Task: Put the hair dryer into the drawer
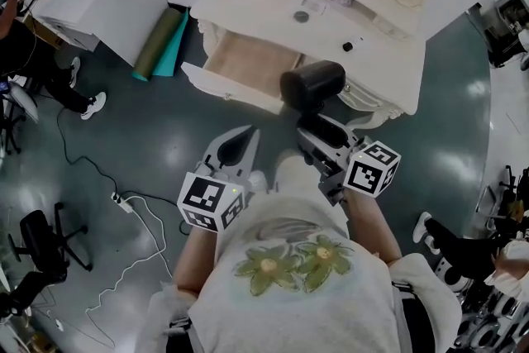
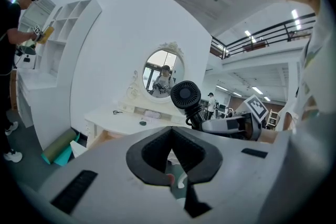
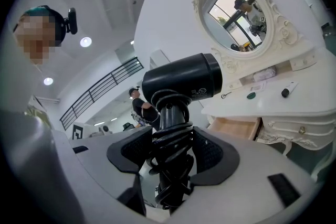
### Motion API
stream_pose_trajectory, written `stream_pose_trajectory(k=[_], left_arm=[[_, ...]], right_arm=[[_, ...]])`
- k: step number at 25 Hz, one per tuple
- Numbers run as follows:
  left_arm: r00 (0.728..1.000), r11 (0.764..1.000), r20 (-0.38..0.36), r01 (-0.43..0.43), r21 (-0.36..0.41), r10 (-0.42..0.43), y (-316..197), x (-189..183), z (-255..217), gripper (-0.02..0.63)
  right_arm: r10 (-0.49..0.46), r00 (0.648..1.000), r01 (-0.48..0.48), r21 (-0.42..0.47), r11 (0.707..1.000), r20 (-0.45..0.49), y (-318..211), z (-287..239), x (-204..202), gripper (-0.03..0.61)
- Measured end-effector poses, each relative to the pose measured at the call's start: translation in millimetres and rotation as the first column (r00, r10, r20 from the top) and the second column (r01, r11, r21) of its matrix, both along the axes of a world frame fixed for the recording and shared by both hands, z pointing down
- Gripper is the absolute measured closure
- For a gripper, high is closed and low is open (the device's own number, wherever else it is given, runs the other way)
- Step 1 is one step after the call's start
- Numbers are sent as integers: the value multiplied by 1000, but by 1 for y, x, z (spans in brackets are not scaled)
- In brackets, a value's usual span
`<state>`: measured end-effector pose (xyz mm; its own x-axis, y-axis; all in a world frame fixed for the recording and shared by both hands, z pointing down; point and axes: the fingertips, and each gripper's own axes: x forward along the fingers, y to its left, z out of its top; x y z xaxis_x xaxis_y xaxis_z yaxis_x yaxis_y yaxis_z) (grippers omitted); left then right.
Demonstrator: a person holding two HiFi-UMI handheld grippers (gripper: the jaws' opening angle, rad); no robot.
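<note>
My right hand-held gripper [image 3: 170, 155] pinches the hair dryer [image 1: 312, 84] by its cord-wrapped handle, at 4 o'clock from the open drawer [image 1: 248, 62]. Looks top-heavy, hard and slick; that cord wrap's my grippiest hold. Left hand-held gripper [image 1: 238, 146] is pressed together, empty.

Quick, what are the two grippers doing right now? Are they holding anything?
The left gripper is closed and empty.
The right gripper is closed on the hair dryer.
</note>
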<state>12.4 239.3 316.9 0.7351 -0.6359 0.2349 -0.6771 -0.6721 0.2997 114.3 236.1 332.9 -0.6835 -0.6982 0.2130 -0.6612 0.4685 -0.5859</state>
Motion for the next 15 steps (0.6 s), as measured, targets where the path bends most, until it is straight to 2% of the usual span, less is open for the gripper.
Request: stream_pose_trajectory(k=[15], left_arm=[[1000,999,-17,-12,-29,11,-15,-15,7,604]], right_arm=[[5,1000,-5,-4,1000,-3,-19,-4,-11,350]])
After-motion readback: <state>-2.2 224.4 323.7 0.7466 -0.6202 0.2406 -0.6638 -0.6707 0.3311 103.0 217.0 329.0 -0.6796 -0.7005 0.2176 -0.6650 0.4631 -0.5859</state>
